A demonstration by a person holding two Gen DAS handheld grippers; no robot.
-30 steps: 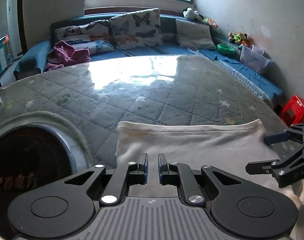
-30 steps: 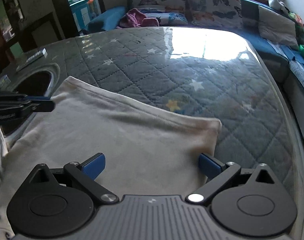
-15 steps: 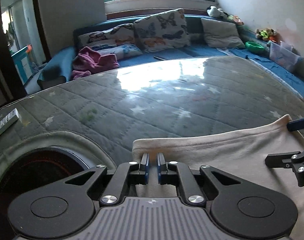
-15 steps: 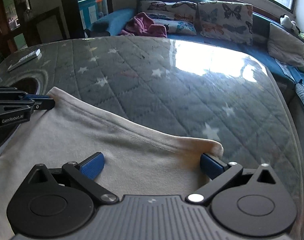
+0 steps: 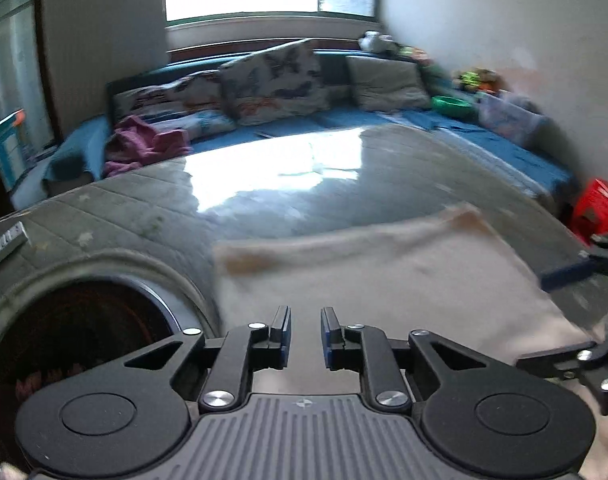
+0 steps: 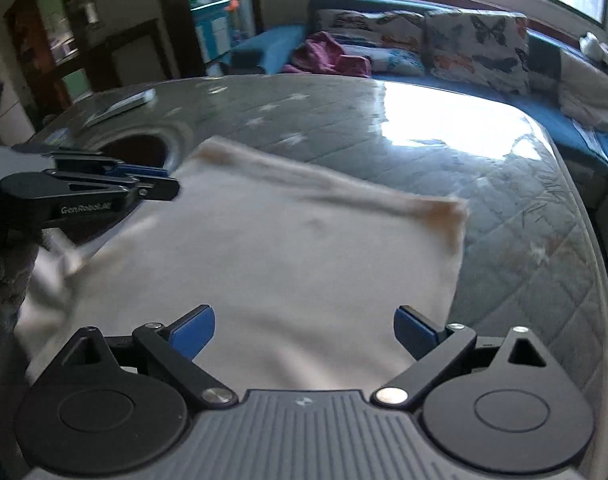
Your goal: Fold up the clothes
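Sunlit living room, with a blue sofa (image 5: pixel 344 120) full of butterfly cushions along the far wall, a pink garment (image 6: pixel 324 54) dumped on it, and a red stool (image 5: pixel 598 208) off to the right. Up front is a glass-topped bench (image 5: pixel 287 184) over a quilted star-pattern cover, with a round dark opening (image 5: pixel 75 336) at its near left.

On the bench lies the cream garment (image 6: pixel 271 264), spread flat across the near half, just right of that opening. Its far edge runs roughly left to right, and that looks like the long axis too, though motion blur makes it hard to be sure. Which end is the neck or hem is impossible to tell.

The left gripper (image 5: pixel 306 334) sits over the cloth's near left part with its fingers parted by a narrow gap and nothing pinched between them. The right gripper (image 6: pixel 304 326) has its fingers spread wide, empty, over the near right part.

Looks like the flatten-and-square-up step is about finished. The next move probably calls for each gripper to pinch a near corner or a side edge and carry it across evenly so the fold lands straight.
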